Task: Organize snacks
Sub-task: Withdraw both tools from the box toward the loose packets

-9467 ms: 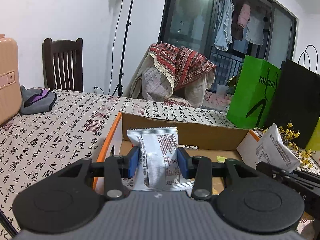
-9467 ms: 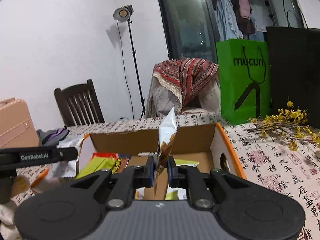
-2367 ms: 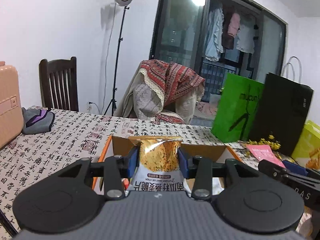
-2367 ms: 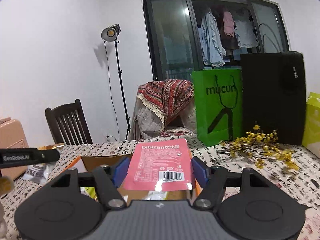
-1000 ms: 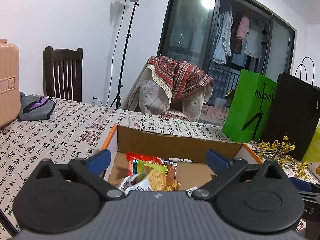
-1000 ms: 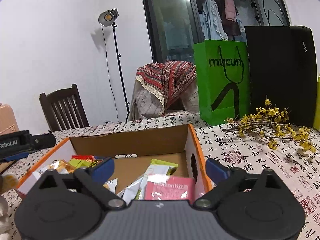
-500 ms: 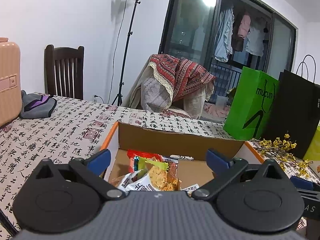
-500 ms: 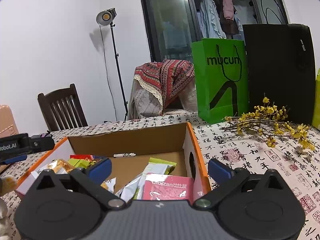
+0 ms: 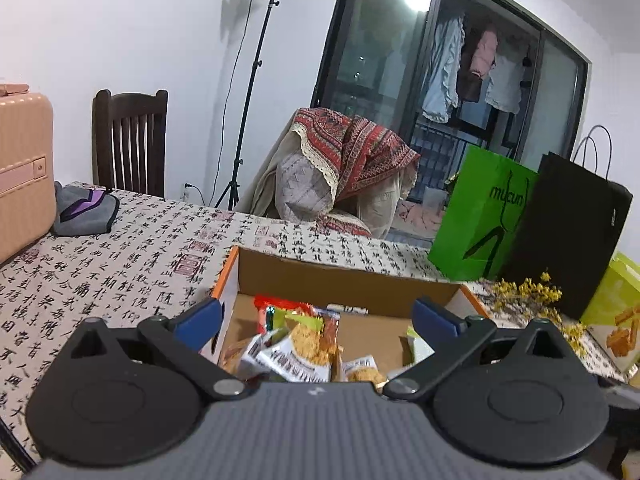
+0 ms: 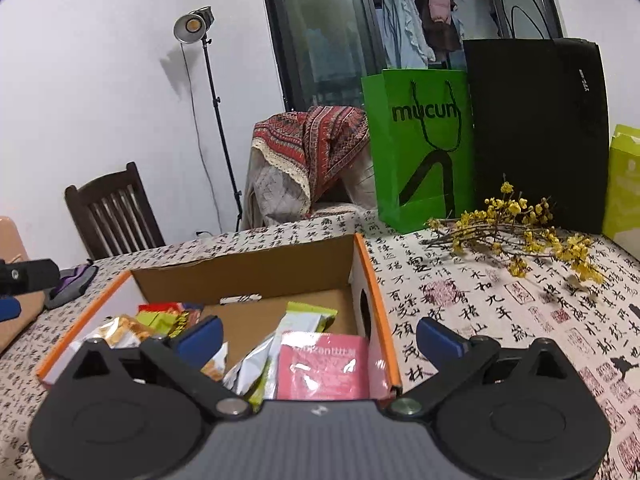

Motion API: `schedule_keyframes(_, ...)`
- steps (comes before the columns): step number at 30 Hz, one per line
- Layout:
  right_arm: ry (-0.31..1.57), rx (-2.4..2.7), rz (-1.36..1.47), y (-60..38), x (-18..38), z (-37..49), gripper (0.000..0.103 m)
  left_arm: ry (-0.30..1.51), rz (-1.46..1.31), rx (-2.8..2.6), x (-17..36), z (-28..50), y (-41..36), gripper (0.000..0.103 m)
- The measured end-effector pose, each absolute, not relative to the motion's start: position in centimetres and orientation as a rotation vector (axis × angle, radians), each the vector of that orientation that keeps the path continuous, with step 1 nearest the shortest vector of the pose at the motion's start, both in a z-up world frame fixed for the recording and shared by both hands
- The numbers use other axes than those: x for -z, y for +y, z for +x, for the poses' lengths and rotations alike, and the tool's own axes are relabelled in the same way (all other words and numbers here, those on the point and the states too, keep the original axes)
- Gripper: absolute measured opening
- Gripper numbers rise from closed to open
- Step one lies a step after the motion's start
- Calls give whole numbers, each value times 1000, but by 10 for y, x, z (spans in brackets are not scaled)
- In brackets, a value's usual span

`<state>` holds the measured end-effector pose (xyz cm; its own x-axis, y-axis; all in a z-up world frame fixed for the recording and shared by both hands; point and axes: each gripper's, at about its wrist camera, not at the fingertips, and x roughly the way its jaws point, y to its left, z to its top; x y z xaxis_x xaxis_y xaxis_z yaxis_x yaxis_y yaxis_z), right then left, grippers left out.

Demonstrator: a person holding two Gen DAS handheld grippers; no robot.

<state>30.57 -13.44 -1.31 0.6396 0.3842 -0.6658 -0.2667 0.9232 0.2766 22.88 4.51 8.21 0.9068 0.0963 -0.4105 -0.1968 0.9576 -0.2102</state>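
An open cardboard box (image 9: 344, 280) with orange rims stands on the table and also shows in the right wrist view (image 10: 248, 268). Several snack packets lie in it: a yellow crisp packet (image 9: 304, 350), a red and green packet (image 9: 288, 308), a pink packet (image 10: 324, 364), a green-topped packet (image 10: 304, 320). My left gripper (image 9: 318, 320) is open and empty above the box's near left part. My right gripper (image 10: 320, 334) is open and empty above the pink packet at the box's right end.
The table wears a calligraphy cloth (image 9: 100, 276). A green paper bag (image 10: 420, 152) and a black bag (image 10: 536, 132) stand at the back right, with yellow flower twigs (image 10: 516, 228) before them. A pink suitcase (image 9: 22, 168) and grey cloth (image 9: 80, 208) lie left. A chair (image 9: 128, 140) stands behind.
Both grippers have released their packets into the box and stay open. The views have shifted slightly; the packets lie still.
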Motion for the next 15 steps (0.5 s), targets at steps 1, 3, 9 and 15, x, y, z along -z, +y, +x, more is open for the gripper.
schedule_keyframes(1,791,-375,155,-136,10,302,103,412,-246,-155,-82,225,45,103)
schedule_keyframes(3,786,-381,151,-138,6,296,103,413,-237,-152,-81,218,45,103)
schedule_keyframes(9,777,-387,128,-151,-3,272,103,438,-222,-144,-74,196,48,103)
schedule_keyframes(15,795,-375,127,-167,1,249,103,456,-218,-136,-64,173,50,103)
